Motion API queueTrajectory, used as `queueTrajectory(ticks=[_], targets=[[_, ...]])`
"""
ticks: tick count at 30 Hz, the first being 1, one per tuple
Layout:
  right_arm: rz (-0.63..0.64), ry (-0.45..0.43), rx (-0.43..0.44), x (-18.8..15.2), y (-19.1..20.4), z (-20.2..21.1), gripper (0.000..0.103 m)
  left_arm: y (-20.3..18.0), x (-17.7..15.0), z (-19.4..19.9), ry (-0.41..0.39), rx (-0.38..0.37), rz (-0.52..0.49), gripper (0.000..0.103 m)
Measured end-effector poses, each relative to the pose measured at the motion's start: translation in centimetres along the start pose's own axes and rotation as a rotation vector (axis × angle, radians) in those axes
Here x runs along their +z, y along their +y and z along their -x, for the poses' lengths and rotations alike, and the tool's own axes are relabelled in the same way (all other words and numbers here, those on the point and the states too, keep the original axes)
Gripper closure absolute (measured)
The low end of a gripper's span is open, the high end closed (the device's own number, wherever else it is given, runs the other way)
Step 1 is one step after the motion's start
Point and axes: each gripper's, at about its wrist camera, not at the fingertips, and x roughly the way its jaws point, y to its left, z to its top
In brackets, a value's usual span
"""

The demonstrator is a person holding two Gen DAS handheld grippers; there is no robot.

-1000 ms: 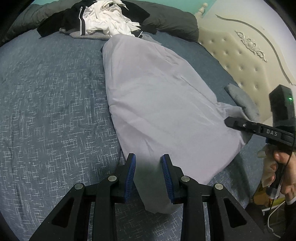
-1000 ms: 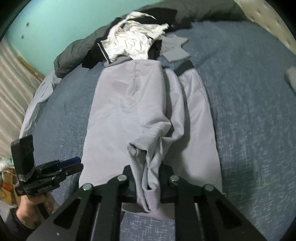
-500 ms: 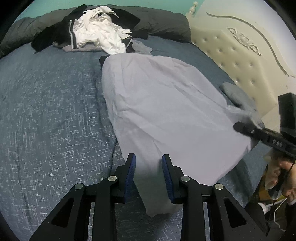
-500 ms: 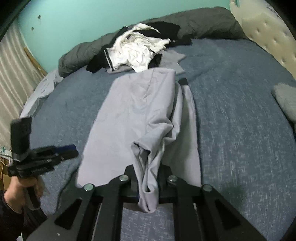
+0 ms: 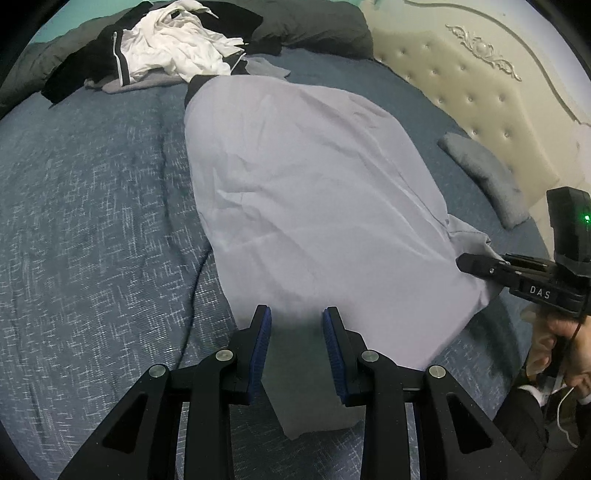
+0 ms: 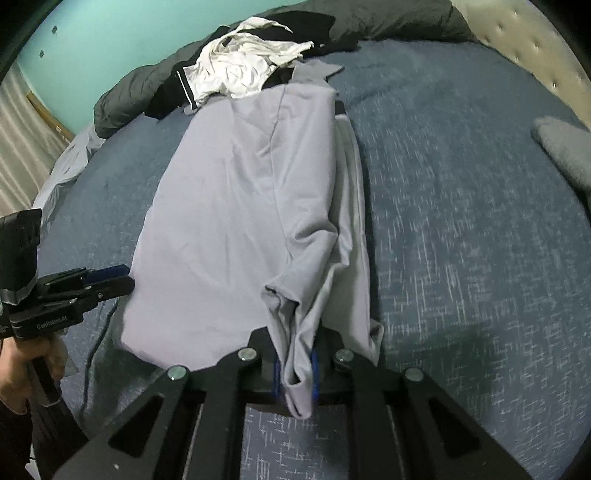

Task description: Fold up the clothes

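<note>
A light grey garment (image 5: 314, 192) lies lengthwise on the blue bed, folded along its length; it also shows in the right wrist view (image 6: 243, 206). My left gripper (image 5: 297, 321) is open, its blue pads either side of the garment's near corner, low over the cloth. My right gripper (image 6: 295, 365) is shut on a bunched near edge of the grey garment (image 6: 295, 325) and holds it just off the bed. In the left wrist view the right gripper (image 5: 480, 264) shows at the garment's right edge. In the right wrist view the left gripper (image 6: 107, 280) shows at its left edge.
A pile of white and black clothes (image 5: 170, 51) lies at the far end of the blue bedspread (image 5: 92, 221), before a dark grey duvet (image 5: 317, 26). A folded grey item (image 5: 484, 177) sits by the cream tufted headboard (image 5: 480, 85). A teal wall (image 6: 110, 40) stands behind.
My right gripper, still holding the bunched edge, first lifted it and then brought it back down toward the bed. The left gripper has stayed open over the near corner.
</note>
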Motion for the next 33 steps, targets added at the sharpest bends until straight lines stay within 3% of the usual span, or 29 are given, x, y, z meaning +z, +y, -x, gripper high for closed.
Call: queueTrajectory(ticks=[3, 5, 13, 17, 23, 26, 33], targets=[[-0.012, 0.006, 0.017, 0.3, -0.6, 0.4, 0.085, -0.1, -0.1, -0.2, 0.003, 0.009, -0.005, 0.071], [-0.014, 0.008, -0.003, 0.5, -1.0, 1.0, 0.073, -0.1, -0.1, -0.1, 0.001, 0.010, -0.003, 0.071], [0.022, -0.098, -0.054, 1.3, -0.5, 5.3, 0.072, 0.1, -0.1, -0.2, -0.003, 0.012, 0.000, 0.071], [0.042, -0.115, -0.024, 2.0, 0.5, 5.4, 0.072, -0.1, 0.0, -0.2, 0.000, 0.014, -0.003, 0.071], [0.146, -0.026, -0.020, 1.7, 2.8, 1.5, 0.090, -0.1, 0.0, -0.3, 0.000, 0.013, 0.001, 0.071], [0.148, 0.011, -0.056, 1.2, 2.1, -0.1, 0.101, 0.0, 0.0, -0.3, 0.001, 0.008, 0.001, 0.071], [0.125, 0.066, -0.083, 0.2, 0.2, -2.8, 0.103, -0.4, -0.2, -0.6, 0.003, 0.013, -0.016, 0.071]])
